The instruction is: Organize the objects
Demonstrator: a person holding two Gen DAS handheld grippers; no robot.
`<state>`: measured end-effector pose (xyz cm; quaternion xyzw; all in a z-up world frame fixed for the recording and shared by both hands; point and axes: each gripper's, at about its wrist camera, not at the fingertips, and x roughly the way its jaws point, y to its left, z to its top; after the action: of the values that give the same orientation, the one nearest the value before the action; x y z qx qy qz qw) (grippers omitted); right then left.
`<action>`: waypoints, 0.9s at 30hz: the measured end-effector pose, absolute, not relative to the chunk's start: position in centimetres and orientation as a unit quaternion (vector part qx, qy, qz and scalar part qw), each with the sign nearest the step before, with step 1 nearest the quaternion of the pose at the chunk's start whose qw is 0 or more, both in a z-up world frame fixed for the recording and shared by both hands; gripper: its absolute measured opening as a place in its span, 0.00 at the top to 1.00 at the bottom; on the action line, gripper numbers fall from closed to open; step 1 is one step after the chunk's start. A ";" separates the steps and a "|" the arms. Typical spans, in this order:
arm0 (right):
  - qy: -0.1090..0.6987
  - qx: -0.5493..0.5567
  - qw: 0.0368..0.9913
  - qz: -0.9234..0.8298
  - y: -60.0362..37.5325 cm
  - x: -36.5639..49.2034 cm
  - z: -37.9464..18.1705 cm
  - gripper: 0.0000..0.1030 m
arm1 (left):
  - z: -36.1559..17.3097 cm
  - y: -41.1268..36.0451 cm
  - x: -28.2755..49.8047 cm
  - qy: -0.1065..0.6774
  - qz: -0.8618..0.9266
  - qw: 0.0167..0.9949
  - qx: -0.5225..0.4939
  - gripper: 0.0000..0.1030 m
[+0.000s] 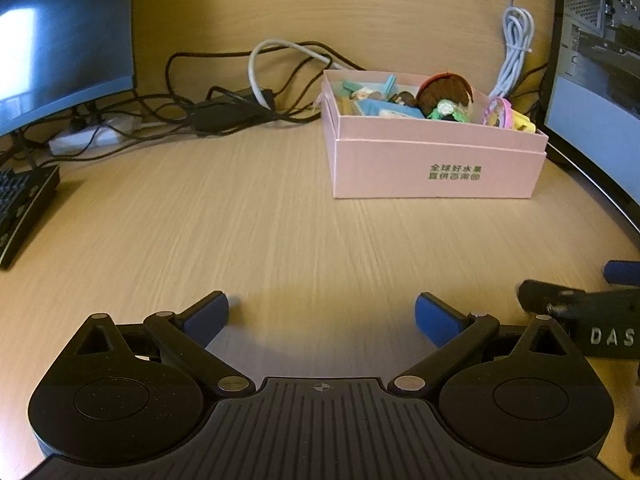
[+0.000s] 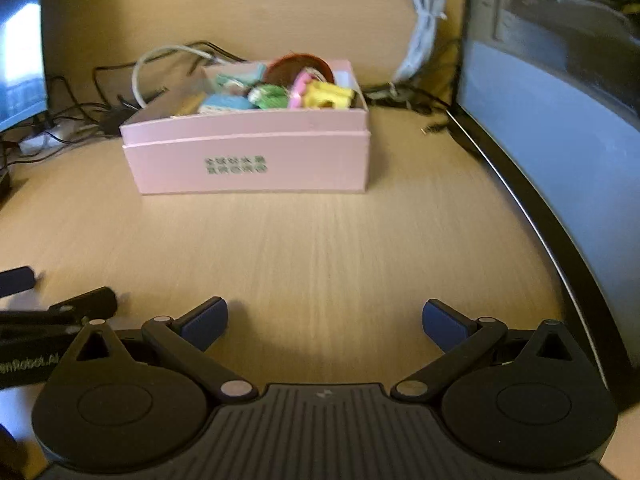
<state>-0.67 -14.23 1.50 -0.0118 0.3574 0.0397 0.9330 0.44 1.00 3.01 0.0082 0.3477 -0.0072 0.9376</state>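
A pink cardboard box (image 1: pixel 436 168) with green print stands on the wooden desk, far right in the left wrist view and centre-left in the right wrist view (image 2: pixel 248 160). It holds several small colourful items: a brown round piece (image 1: pixel 444 90), a pink and yellow toy (image 2: pixel 320 94), blue and green pieces. My left gripper (image 1: pixel 322 318) is open and empty, low over the desk well in front of the box. My right gripper (image 2: pixel 325 322) is open and empty, also well short of the box. The right gripper shows at the right edge of the left wrist view (image 1: pixel 580 304).
A monitor (image 1: pixel 60 32) stands at the left and another monitor (image 2: pixel 560 100) at the right. Tangled black cables and a power strip (image 1: pixel 92 136) lie behind. A keyboard (image 1: pixel 20 208) is at the far left. A coiled white cable (image 1: pixel 516 48) hangs behind the box.
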 end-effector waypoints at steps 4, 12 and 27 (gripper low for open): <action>0.348 -0.012 0.937 0.040 -14.4 -0.9 1.4 0.00 | 3.0 0.9 0.6 0.346 -0.004 0.938 0.008 0.01; 0.341 -0.011 0.939 0.040 -14.5 -1.1 1.3 0.00 | 3.0 1.0 0.2 0.346 0.003 0.938 0.007 0.00; 0.341 -0.011 0.939 0.040 -14.5 -1.1 1.3 0.00 | 3.0 1.2 -0.2 0.341 0.002 0.940 0.006 0.01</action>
<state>-1.06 -14.54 1.28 -0.0109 0.3408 0.0399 0.9392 -0.16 1.18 2.97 0.0059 0.3406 0.0017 0.9402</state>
